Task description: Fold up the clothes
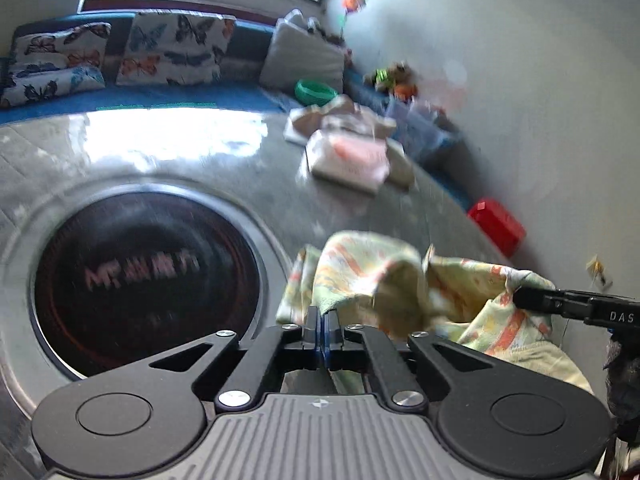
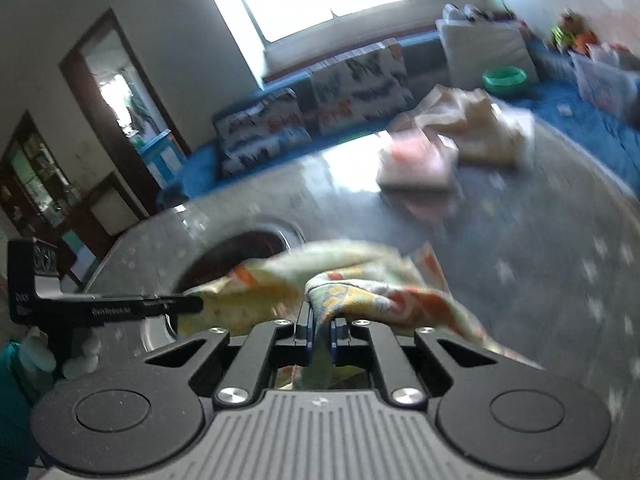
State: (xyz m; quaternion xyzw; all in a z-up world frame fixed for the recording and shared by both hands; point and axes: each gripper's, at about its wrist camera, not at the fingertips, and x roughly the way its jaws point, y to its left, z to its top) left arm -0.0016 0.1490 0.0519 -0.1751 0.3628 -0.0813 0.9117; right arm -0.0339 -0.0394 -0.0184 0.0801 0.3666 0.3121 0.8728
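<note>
Cloth: yellow-green printed garment (image 1: 400, 280) hanging bunched between both grippers, just above the table (image 1: 240, 152).
Left gripper (image 1: 322, 320): pinching one edge, jaws nearly closed.
Right gripper (image 2: 320, 326): clamping the other edge.
Axis: cloth running left-right between grippers, both equally near.
Writing: "DAS" showing on the gripper; dark disc (image 1: 148, 280) lettering too blurred.
Folded pile (image 1: 348, 156): sitting well apart.

We saw the pale yellow-green garment (image 1: 400, 280) with orange print bunched and lifted above the counter (image 1: 240, 168).
</note>
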